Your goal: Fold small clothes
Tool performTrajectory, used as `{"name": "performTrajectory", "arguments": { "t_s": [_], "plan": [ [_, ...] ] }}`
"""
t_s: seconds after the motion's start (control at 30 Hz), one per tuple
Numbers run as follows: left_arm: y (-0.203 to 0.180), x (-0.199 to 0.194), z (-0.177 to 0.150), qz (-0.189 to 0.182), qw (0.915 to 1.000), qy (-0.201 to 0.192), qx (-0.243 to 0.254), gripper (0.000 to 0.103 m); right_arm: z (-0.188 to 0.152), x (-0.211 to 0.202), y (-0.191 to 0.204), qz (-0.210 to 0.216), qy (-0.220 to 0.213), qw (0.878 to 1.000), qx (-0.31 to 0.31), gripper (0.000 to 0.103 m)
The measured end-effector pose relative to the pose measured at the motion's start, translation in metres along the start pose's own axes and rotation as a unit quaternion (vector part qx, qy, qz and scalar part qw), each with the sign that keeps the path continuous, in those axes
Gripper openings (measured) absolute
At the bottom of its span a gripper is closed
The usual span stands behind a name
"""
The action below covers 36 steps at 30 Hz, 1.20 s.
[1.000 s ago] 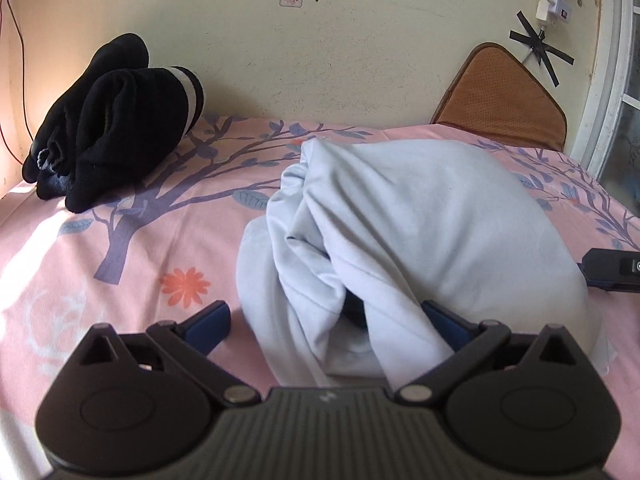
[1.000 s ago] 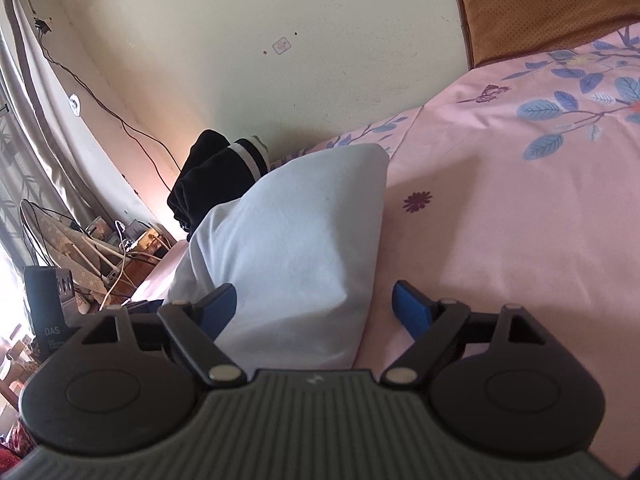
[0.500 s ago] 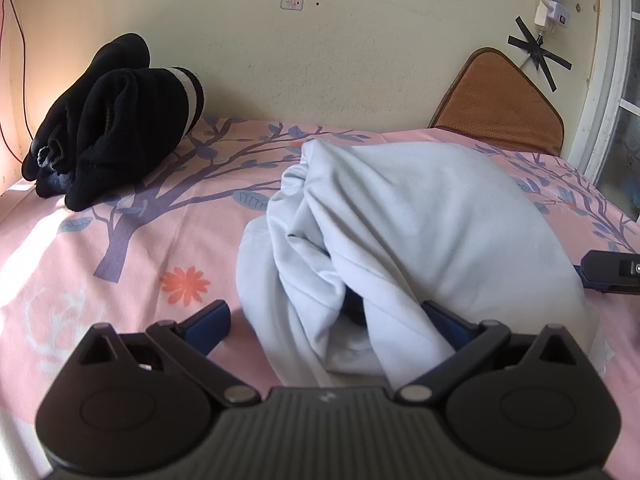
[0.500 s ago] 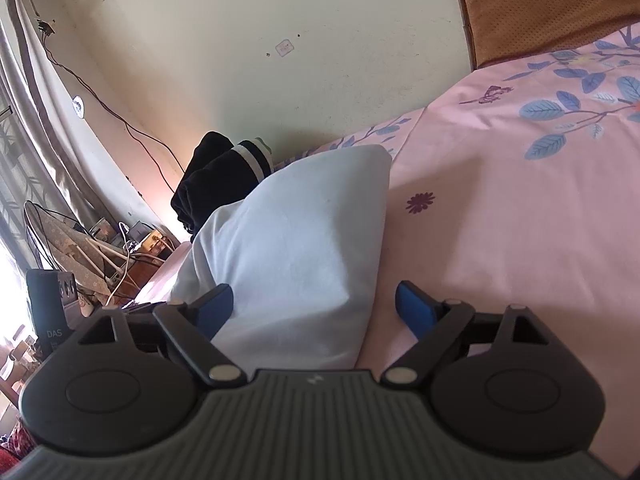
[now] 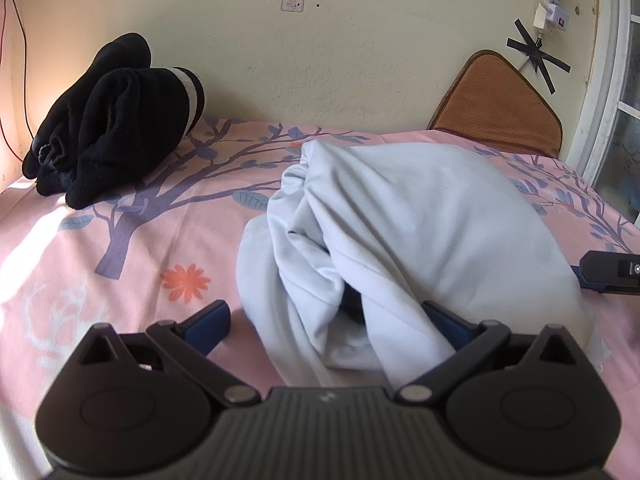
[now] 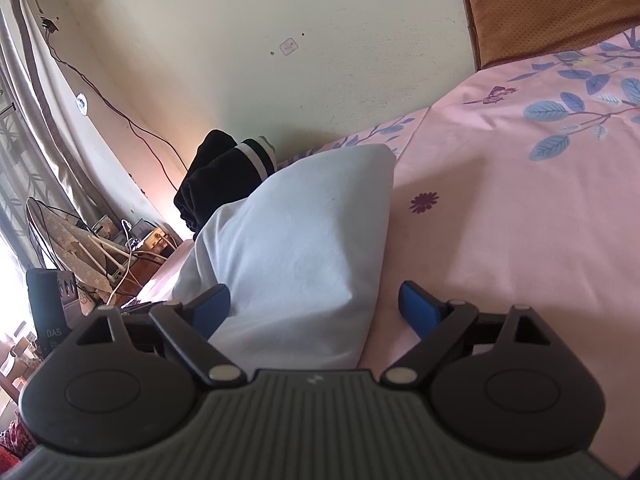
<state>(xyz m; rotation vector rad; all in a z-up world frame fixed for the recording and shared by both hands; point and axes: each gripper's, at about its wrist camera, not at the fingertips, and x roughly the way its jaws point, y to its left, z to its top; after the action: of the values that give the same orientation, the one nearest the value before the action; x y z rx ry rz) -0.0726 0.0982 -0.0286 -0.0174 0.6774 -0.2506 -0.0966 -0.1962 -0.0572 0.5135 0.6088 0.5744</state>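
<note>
A pale blue garment (image 5: 420, 232) lies bunched and partly folded on the pink floral bedsheet (image 5: 132, 264). My left gripper (image 5: 326, 320) is open, its jaws wide apart around the garment's near folds; cloth drapes over the right finger. In the right wrist view the same garment (image 6: 304, 248) lies between the spread jaws of my right gripper (image 6: 316, 304), which is open at the garment's right edge. The right gripper's tip (image 5: 612, 272) shows at the far right of the left wrist view.
A pile of black clothes with a white stripe (image 5: 116, 128) sits at the back left by the wall. A brown cushion (image 5: 500, 104) leans at the back right. A window frame (image 5: 600, 80) is at the right. Beyond the bed's left edge are cables and clutter (image 6: 100, 248).
Both grippers have stayed open around the garment. The views have shifted only slightly; the garment's shape is the same.
</note>
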Motion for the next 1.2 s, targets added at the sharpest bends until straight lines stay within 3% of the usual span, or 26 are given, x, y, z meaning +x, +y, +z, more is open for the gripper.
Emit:
{"name": "performTrajectory", "arguments": {
  "t_s": [0.43,0.57,0.63,0.77,0.83,0.9,1.0,1.1,1.2],
  "plan": [
    [0.001,0.003,0.006,-0.012,0.9989,0.034,0.028,0.103,0.000,0.000,0.001,0.005,0.005,1.000,-0.006,0.097],
    [0.014,0.006,0.017,-0.050,0.9972,0.035,-0.044,0.103,0.005,0.003,0.001,-0.001,0.011,1.000,-0.007,0.097],
    [0.016,0.013,0.027,-0.098,0.9915,0.049,-0.069,0.103,0.012,0.010,0.001,-0.012,0.016,1.000,-0.009,0.097],
    [0.031,0.031,0.038,-0.133,0.9795,0.049,-0.143,0.103,0.034,0.036,0.000,-0.018,0.052,0.998,-0.034,0.096],
    [0.034,0.035,0.037,-0.150,0.9785,0.040,-0.135,0.102,0.040,0.047,-0.004,-0.011,0.065,0.997,-0.040,0.073],
    [0.035,0.035,0.035,-0.162,0.9761,0.038,-0.140,0.100,0.044,0.054,-0.006,-0.012,0.074,0.997,-0.030,0.062],
    [0.024,0.037,0.039,-0.160,0.9772,0.049,-0.131,0.085,0.046,0.049,0.000,-0.005,0.073,0.996,-0.047,0.034],
    [0.003,0.045,0.059,-0.189,0.9703,0.051,-0.142,0.085,0.054,0.029,0.008,0.015,0.051,0.995,-0.078,0.027],
    [-0.046,0.068,0.092,-0.220,0.9692,0.045,-0.100,0.081,0.075,-0.004,0.005,-0.010,-0.004,0.992,-0.124,0.026]
  ]
}}
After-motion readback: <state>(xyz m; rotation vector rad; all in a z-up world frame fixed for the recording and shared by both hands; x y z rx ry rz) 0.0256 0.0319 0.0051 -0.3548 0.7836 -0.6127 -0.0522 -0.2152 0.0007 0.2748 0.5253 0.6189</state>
